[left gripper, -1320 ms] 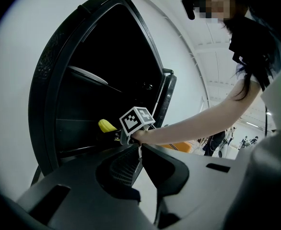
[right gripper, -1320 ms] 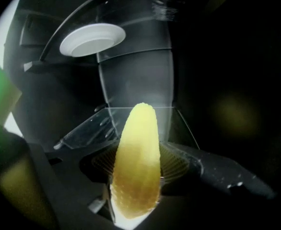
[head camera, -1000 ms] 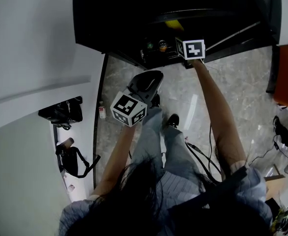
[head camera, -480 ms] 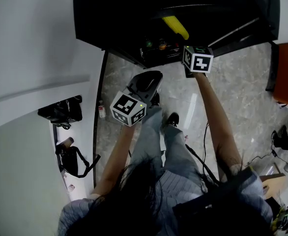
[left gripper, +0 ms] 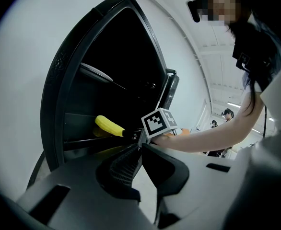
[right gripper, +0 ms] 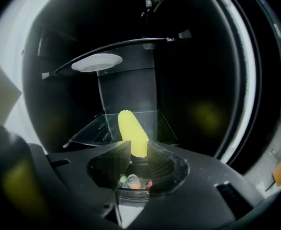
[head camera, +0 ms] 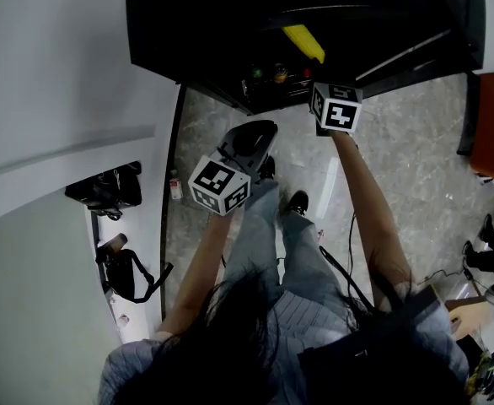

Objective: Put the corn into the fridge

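Corn (head camera: 304, 44) lies on a glass shelf (right gripper: 95, 131) inside the open fridge (head camera: 213, 24), its near end toward you. At the left, your left gripper (left gripper: 139, 147) hangs outside the fridge, aimed at its opening, with the jaw tips together and nothing between them. Further in, a white plate (right gripper: 96, 62) sits on the shelf above the corn. To the right, your right gripper (right gripper: 138, 148) points down at the corn from the fridge mouth. Its jaws have just been closing and now stand narrow, with the corn's near end showing in the slim gap between the tips. No view shows whether the pads press on it.
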`<state>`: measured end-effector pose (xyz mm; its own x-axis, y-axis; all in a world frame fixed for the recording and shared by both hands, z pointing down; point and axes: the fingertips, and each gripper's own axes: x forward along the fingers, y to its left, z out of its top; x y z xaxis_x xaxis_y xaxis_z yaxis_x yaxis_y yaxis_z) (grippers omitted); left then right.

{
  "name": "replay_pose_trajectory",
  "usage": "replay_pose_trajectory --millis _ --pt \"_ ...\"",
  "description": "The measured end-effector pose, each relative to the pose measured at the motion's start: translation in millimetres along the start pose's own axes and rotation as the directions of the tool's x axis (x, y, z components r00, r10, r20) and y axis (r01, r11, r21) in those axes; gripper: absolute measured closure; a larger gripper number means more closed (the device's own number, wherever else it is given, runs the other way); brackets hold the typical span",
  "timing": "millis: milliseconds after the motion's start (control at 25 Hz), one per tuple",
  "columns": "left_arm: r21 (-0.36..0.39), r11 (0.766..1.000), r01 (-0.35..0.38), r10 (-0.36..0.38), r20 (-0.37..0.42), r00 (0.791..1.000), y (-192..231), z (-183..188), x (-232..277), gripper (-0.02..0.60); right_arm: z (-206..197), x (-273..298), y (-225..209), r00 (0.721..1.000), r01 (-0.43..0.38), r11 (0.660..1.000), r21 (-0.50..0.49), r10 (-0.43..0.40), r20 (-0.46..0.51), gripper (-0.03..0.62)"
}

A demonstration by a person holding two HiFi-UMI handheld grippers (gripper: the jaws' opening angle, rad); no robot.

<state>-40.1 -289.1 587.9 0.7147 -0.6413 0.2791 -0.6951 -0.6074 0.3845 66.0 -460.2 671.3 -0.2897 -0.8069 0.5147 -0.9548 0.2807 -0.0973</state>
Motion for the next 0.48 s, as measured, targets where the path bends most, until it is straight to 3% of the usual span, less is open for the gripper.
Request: replay_pose_trajectory --millis 480 --pt "-0.007 1.0 -0.011 0.01 -0.007 1.0 12.5 -0.8 -0.3 0.568 19.9 36.6 4.0 1.0 -0.023 1.0 -0.021 0.023 -0.015 0.482"
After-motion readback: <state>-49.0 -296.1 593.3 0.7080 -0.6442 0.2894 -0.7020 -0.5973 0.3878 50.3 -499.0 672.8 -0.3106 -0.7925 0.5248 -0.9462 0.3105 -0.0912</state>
